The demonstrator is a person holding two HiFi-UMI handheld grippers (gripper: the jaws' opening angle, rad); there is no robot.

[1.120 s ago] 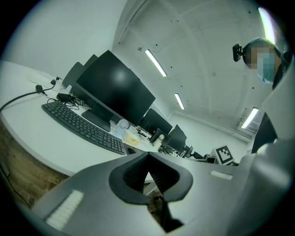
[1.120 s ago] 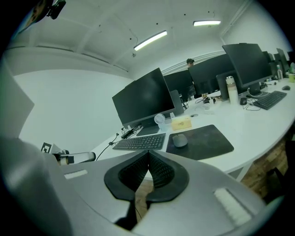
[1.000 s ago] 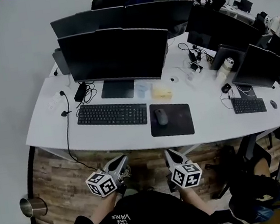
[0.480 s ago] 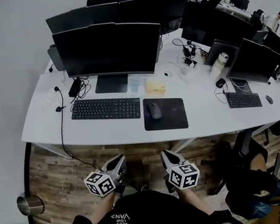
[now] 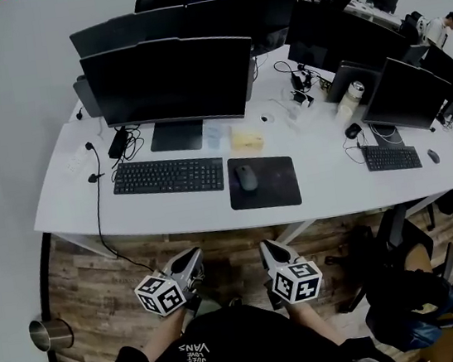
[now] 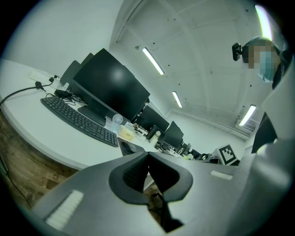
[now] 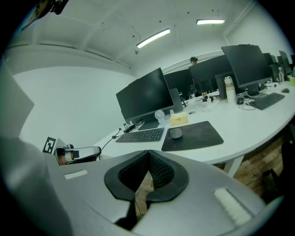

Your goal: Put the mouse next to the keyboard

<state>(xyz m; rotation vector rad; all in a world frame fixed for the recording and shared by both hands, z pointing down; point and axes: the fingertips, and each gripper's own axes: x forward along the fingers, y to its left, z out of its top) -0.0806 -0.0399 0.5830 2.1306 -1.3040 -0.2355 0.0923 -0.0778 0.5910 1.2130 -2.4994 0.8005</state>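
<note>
mouse (image 5: 246,177) on mousepad (image 5: 273,184), well beyond both closed tools.

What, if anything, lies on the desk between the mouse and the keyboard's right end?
Nothing visible. The mouse sits on the left part of the mouse pad, and only bare pad and a narrow strip of desk separate it from the keyboard.

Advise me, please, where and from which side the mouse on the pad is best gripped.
Probably across its two long flanks, at mid-length, coming down from above on the desk's near side. The mouse lies flat on the pad's left part, long axis pointing away from the desk edge. The shut right gripper must open first.
</note>
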